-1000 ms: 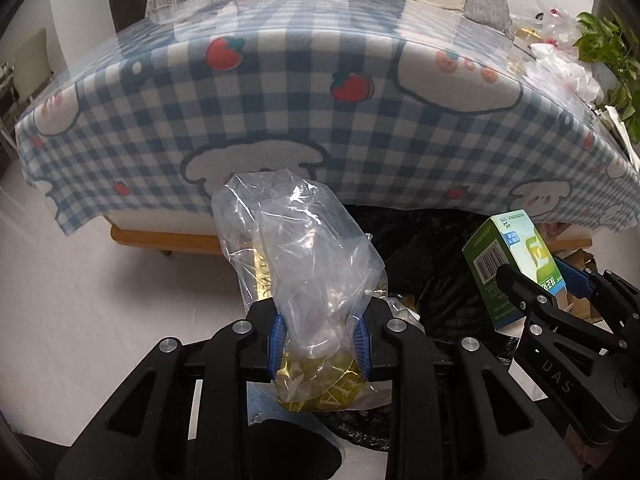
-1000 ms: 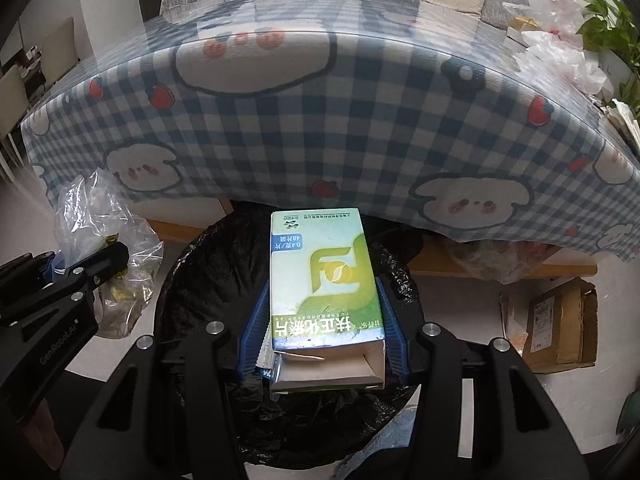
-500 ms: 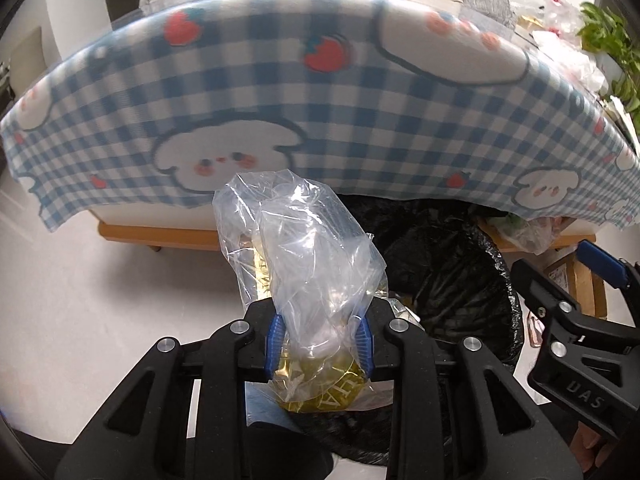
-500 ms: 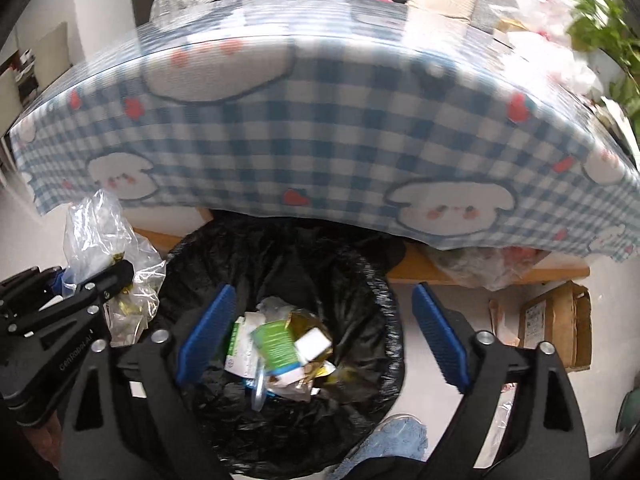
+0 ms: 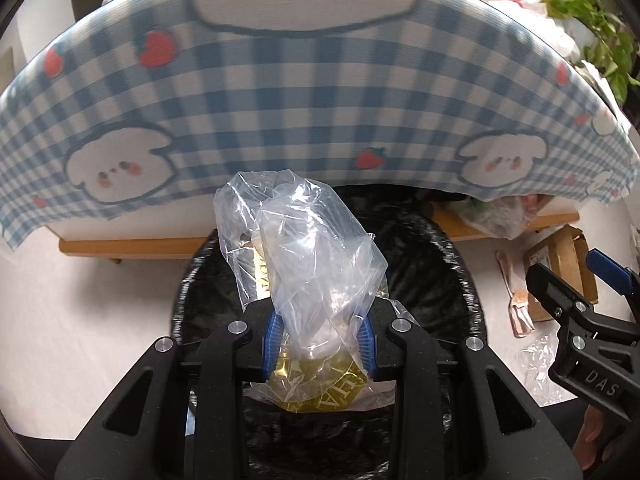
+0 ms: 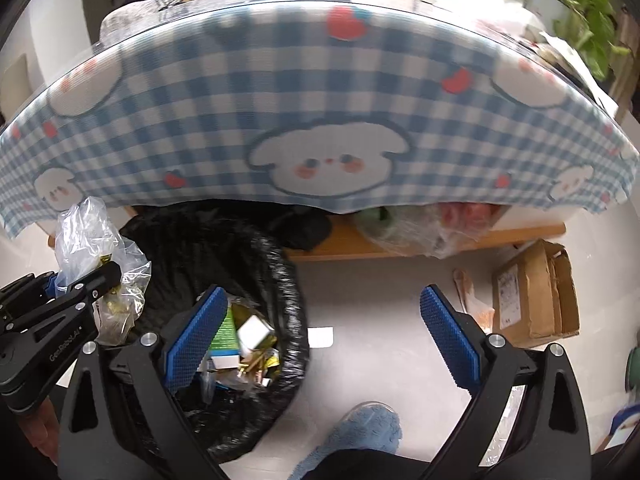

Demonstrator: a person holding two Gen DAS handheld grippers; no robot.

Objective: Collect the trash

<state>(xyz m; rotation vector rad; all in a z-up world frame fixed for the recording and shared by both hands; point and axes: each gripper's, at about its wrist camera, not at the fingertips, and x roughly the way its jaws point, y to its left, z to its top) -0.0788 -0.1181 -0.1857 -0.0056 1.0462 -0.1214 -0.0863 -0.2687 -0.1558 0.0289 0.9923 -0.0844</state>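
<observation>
A pale floor (image 6: pixel 360 292) runs under a table draped in a blue-and-white checked tablecloth (image 5: pixel 304 92) printed with white puppies and strawberries. A wooden rail (image 5: pixel 132 245) shows below the cloth's hem.

A bin lined with a black trash bag (image 5: pixel 448 276) stands on the floor at the table's edge. Inside it lie a green-and-white carton (image 6: pixel 225 330) and other mixed scraps.

The left gripper (image 5: pixel 319 340) is clenched on a crumpled clear plastic bag (image 5: pixel 304 248) with gold wrapping inside. Both blue pads press its lower part. The jaws are easing apart, yet the bag is held. It hangs directly above the bin's mouth.

The right gripper (image 6: pixel 320 332) is released, jaws opening wide, nothing between them. Its left finger (image 6: pixel 196 336) stands over the bin's rim; its right finger is over bare floor.

A brown cardboard box (image 6: pixel 532 292) sits on the floor to the right, well apart from the bin. A blue slipper (image 6: pixel 364 428) shows at the lower edge of the right wrist view.
</observation>
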